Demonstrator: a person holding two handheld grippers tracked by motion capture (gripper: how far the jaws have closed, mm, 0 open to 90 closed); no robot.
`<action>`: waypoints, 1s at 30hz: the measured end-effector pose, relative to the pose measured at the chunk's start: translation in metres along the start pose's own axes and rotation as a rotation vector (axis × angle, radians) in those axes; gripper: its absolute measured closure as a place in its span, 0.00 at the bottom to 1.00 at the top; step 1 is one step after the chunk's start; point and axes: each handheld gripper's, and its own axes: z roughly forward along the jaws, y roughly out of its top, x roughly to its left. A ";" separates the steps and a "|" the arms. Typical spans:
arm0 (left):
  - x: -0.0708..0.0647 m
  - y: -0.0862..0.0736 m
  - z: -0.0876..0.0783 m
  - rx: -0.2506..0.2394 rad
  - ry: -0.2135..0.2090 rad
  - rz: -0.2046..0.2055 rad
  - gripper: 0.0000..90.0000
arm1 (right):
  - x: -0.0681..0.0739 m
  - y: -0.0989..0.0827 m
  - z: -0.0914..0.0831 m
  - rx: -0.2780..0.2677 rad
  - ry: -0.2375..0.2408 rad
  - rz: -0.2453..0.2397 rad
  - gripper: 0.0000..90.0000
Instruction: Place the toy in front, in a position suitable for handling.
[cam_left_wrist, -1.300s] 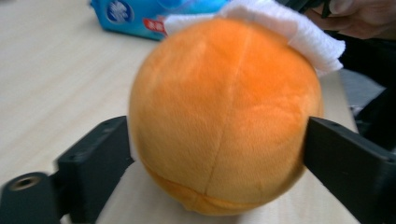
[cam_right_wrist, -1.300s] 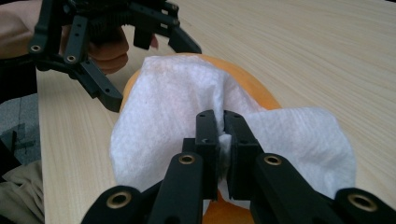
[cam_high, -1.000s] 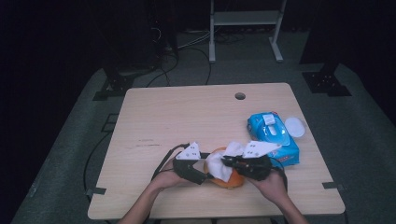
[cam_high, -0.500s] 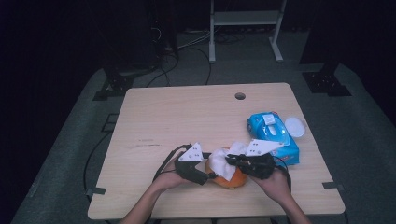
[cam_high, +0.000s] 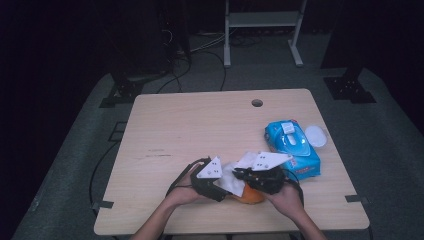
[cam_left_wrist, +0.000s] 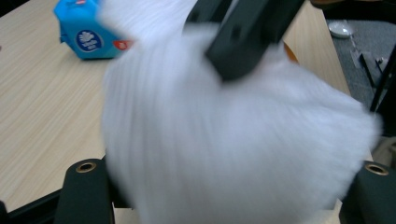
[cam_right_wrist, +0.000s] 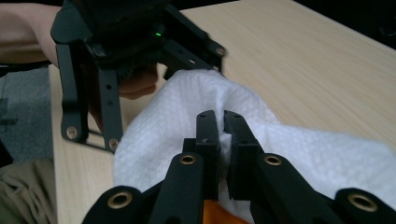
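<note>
Near the table's front edge, the right gripper (cam_right_wrist: 223, 122) has its fingers clamped on a white wipe (cam_high: 231, 178) draped over an orange object (cam_high: 250, 196). The left gripper (cam_high: 216, 186) has the wipe between its fingers; whether they press it, I cannot tell. Farther right, a blue wipes pack (cam_high: 292, 149).

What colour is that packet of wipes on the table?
Bright blue packet of wipes, clearest in the high view.

Dim room, lit table, blurred close-ups
</note>
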 end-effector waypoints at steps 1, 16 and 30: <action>-0.001 0.000 0.001 0.006 -0.001 0.005 0.34 | 0.003 0.001 0.004 0.010 0.009 -0.007 0.94; 0.002 -0.007 0.001 -0.007 -0.007 -0.015 0.34 | -0.027 -0.008 -0.018 0.058 -0.131 0.038 0.94; 0.008 -0.014 0.001 -0.003 -0.014 -0.052 0.31 | -0.044 -0.014 -0.049 0.128 -0.263 0.015 0.94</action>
